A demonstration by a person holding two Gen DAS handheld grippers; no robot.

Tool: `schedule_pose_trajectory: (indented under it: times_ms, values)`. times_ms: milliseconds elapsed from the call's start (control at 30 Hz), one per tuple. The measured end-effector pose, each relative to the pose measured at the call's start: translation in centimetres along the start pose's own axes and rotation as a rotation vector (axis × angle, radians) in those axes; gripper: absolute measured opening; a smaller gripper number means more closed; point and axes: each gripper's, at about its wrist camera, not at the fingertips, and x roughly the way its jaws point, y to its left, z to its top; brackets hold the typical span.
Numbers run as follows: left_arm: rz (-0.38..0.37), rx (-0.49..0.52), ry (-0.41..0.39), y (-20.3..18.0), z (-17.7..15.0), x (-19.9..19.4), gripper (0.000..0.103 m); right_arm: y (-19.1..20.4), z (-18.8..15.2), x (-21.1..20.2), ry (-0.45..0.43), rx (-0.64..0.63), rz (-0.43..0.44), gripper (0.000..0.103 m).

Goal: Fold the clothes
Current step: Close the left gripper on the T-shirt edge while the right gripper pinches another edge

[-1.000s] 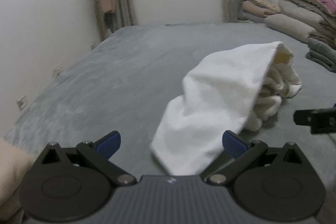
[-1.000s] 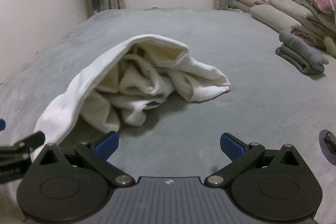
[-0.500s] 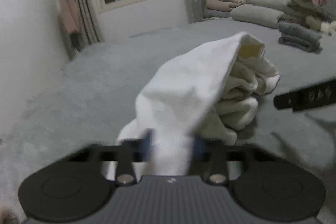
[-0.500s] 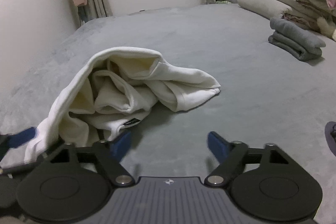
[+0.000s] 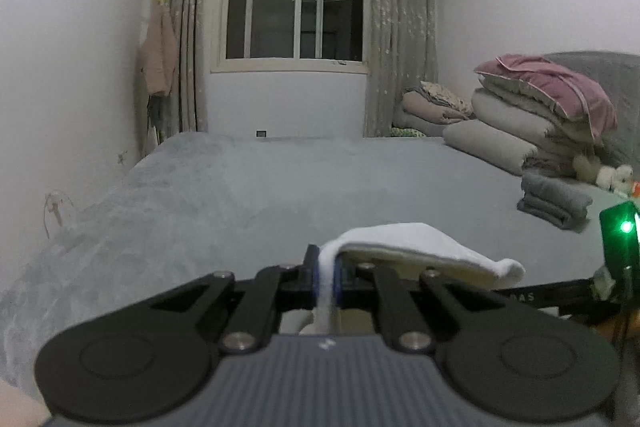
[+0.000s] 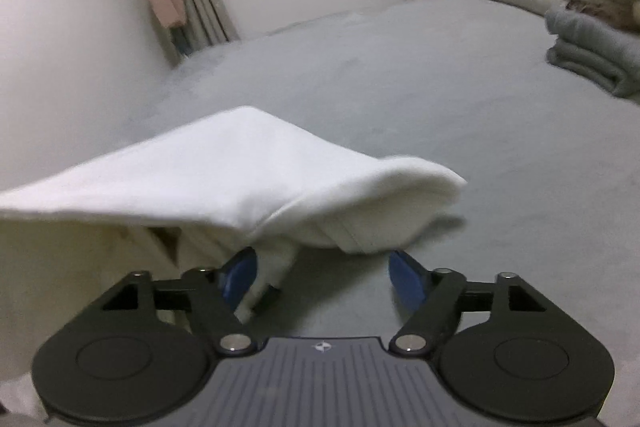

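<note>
Gripping a pinch of white garment [image 5: 404, 247] between closed blue pads, the left claw [image 5: 329, 277] sits at six o'clock of its own view, holding the cloth up off the grey bed [image 5: 280, 187]; the fabric drapes from the pads toward three o'clock. That raised edge probably serves to open the crumpled garment for folding. A folded grey stack [image 5: 554, 201] lies at three o'clock, with pillows [image 5: 520, 119] behind it and a window [image 5: 296, 1] at twelve.

In the right view, the right claw [image 6: 322, 277] stands open at six o'clock, its jaws having just been moving. The garment [image 6: 248, 167] spreads tent-like above and ahead of it, from nine o'clock to centre. A hanging fold lies just beside the left pad [image 6: 236, 277], unpinched. It seems placed to take a second hold.
</note>
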Motion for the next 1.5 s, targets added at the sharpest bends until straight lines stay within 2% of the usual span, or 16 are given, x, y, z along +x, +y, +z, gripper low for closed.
schedule_pose_trajectory:
  times_ms: [200,233,267,300,567,633,733,767,867,1033,1100,1133,1200,1267,1333,1500]
  values:
    - [-0.017,-0.014,-0.047,0.9,0.2,-1.4,0.004,-0.7,0.6,0.2,-0.056,0.049,0.068,0.077]
    - [-0.016,-0.006,-0.061,0.9,0.2,-1.7,0.004,-0.9,0.9,-0.1,-0.09,0.05,0.09,0.061]
    - [-0.001,0.011,-0.07,0.9,0.3,-1.8,0.003,-0.9,1.2,-0.2,-0.108,0.03,0.103,0.023]
    - [0.015,0.022,-0.076,1.0,0.3,-1.8,0.002,-0.7,1.5,-0.3,-0.107,0.009,0.094,0.003]
    - [0.014,0.064,0.042,0.4,-1.9,1.1,0.009,1.5,3.0,-2.5,-0.182,-0.141,0.176,0.003]
    - [-0.001,0.081,0.058,-0.3,-2.4,1.6,0.03,1.9,2.8,-1.9,-0.137,-0.161,0.152,0.008]
    - [-0.033,0.169,0.059,-2.4,-3.2,2.0,0.071,1.8,1.9,-0.2,-0.08,-0.171,0.07,0.039]
    - [-0.032,0.212,0.057,-3.3,-3.6,2.2,0.075,1.6,1.7,0.4,-0.058,-0.159,0.064,0.043]
    - [0.003,0.301,0.057,-5.3,-4.6,2.6,0.078,1.3,1.3,1.1,-0.028,-0.116,0.094,0.047]
    - [0.022,0.282,0.102,-5.6,-5.1,4.1,0.078,2.0,0.1,2.3,-0.023,-0.194,0.085,0.047]
    - [0.037,0.304,0.109,-5.9,-5.4,4.8,0.078,2.2,-0.3,2.6,-0.006,-0.233,0.078,0.033]
    - [0.044,0.318,0.113,-6.0,-5.6,5.3,0.077,2.2,-0.2,2.4,0.002,-0.246,0.091,0.012]
    - [0.046,0.344,0.123,-6.3,-6.0,6.2,0.073,2.5,0.0,1.7,-0.01,-0.253,0.099,0.005]
    - [0.04,0.365,0.137,-6.6,-6.4,7.1,0.05,2.8,0.2,0.8,-0.034,-0.256,0.1,0.003]
    - [0.03,0.35,0.169,-6.5,-6.6,7.9,0.006,3.2,0.4,-0.3,-0.062,-0.252,0.114,0.003]
    - [0.064,0.258,0.142,-4.4,-5.6,7.3,0.0,4.2,0.9,-2.0,-0.089,-0.25,0.113,0.003]
